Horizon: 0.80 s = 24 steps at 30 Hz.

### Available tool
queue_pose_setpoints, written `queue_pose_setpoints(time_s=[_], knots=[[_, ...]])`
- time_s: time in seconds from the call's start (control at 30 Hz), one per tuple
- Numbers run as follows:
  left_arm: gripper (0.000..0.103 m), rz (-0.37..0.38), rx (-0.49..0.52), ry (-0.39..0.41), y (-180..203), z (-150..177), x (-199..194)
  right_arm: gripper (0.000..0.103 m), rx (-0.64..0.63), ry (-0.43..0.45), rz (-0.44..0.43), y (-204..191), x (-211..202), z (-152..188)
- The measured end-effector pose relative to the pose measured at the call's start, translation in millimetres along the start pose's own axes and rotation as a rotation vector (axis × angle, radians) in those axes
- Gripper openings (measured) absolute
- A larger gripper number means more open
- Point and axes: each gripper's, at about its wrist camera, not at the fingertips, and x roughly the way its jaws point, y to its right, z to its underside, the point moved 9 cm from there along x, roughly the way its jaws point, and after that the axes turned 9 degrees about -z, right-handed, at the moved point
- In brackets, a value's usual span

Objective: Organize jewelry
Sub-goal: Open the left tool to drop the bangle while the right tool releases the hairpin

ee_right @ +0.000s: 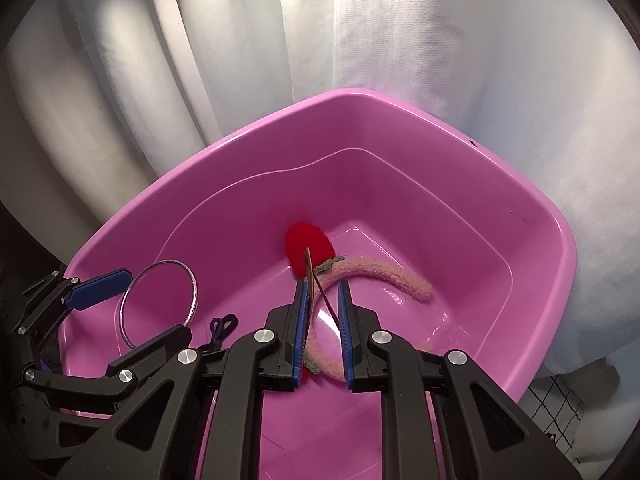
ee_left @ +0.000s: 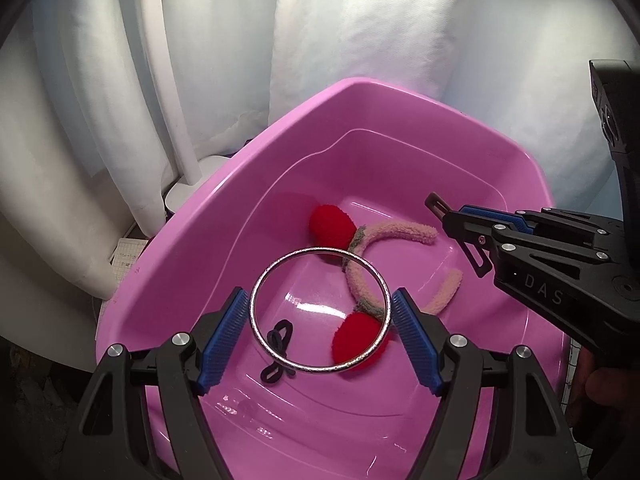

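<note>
Left gripper (ee_left: pixel 320 320), fingers clamped across the silver bangle (ee_left: pixel 320 312) over the pink tub (ee_left: pixel 200 240), should lower toward 6 o'clock before releasing, while the right gripper (ee_right: pixel 323 320) fingers pinch a thin brown clip (ee_right: pixel 316 280).

1. backdrop: a white curtain (ee_left: pixel 400 60) hangs in vertical folds across the whole rear of both views.
2. light: the cloth is brightest at upper centre in the left wrist view, lit from behind; the folds to the left fall into grey shadow.
3. fixture: a white pole (ee_left: pixel 164 80) rises in front of the curtain from a white rounded base (ee_left: pixel 188 196) at lower left.
4. surface: a white sheet with a black grid pattern (ee_right: pixel 556 404) shows at lower right in the right wrist view; what lies beneath it cannot be told.
5. edges: the frame corners are dark.
</note>
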Motion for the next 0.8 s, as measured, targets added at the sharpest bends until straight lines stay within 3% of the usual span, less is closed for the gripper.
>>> queue_pose_setpoints(time_s=[0.13, 0.2, 0.3, 0.8], knots=[[0.073, 0.004, -0.020, -0.029, -3, 2, 3, 0.017, 0.009, 0.001, 0.011, 5, 2, -2], [0.082, 0.004, -0.022, -0.027, -3, 2, 1, 0.028, 0.015, 0.000, 0.015, 8, 4, -3], [0.084, -0.003, -0.015, -0.015, -3, 1, -1, 0.037, 0.016, 0.007, 0.017, 8, 3, -4], [0.086, -0.010, -0.018, -0.011, -2, 1, -7, 0.043, 0.008, 0.017, 0.021, 7, -7, -2]])
